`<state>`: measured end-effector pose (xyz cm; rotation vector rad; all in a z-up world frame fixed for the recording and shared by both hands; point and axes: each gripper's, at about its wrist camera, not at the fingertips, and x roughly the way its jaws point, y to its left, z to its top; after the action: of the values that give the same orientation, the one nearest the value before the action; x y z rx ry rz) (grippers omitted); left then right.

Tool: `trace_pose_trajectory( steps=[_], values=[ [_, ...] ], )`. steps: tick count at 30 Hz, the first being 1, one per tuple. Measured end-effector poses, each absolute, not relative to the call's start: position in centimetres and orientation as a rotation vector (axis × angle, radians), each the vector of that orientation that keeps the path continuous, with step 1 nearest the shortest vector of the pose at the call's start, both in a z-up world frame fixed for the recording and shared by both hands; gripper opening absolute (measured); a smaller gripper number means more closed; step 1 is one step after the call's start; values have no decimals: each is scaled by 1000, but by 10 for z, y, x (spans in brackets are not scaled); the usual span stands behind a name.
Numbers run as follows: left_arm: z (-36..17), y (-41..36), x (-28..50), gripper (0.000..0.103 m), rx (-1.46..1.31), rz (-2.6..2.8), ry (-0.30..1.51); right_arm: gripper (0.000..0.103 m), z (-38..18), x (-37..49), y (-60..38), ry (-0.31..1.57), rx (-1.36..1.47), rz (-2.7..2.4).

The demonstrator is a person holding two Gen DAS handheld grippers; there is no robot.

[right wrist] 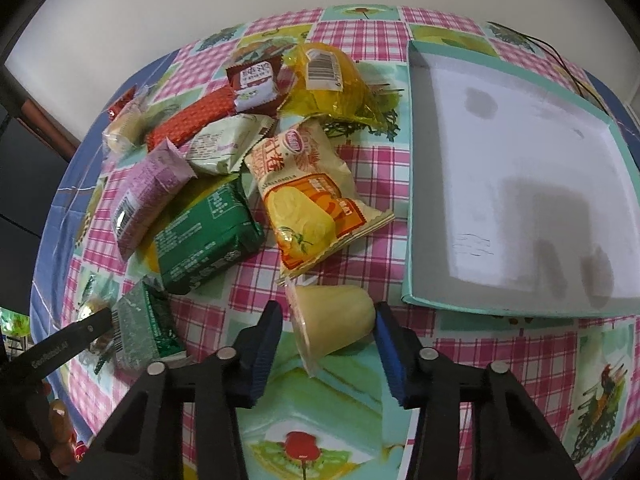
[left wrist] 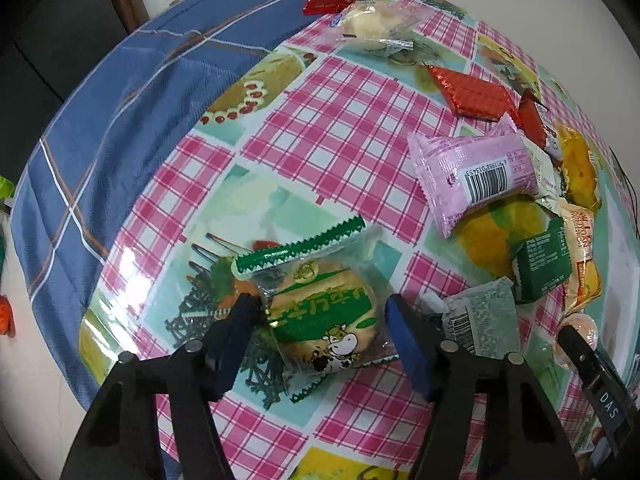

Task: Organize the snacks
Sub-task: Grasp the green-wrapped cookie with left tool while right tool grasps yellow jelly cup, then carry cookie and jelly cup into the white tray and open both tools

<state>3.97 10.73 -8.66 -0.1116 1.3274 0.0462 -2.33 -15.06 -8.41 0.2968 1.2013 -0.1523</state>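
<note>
The teal-rimmed tray (right wrist: 416, 184) sits on the checked tablecloth (right wrist: 372, 184) with a bare white floor, nothing in it. Just beside its near corner, the right gripper (right wrist: 326, 334) has its jaws apart around a tipped jelly cup (right wrist: 332, 324). The left gripper (left wrist: 322, 322) straddles a cow-printed cake packet (left wrist: 320, 308), jaws apart. Remaining snacks lie piled on the cloth.
</note>
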Motion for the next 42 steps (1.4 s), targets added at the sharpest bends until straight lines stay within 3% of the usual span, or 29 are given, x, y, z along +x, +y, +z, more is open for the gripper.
trace_pose_trajectory(
  steps=[6, 24, 42],
  values=[
    [-86, 104, 43, 51, -111, 46, 1312, 44, -83, -25, -156, 1199, 320, -146],
    [-20, 88, 26, 51, -80, 13, 1172, 41, -56, -36, -158, 1111, 364, -123],
    [28, -78, 46, 51, 60, -237, 1091, 41, -31, -46, -252, 973, 482, -366]
  ],
)
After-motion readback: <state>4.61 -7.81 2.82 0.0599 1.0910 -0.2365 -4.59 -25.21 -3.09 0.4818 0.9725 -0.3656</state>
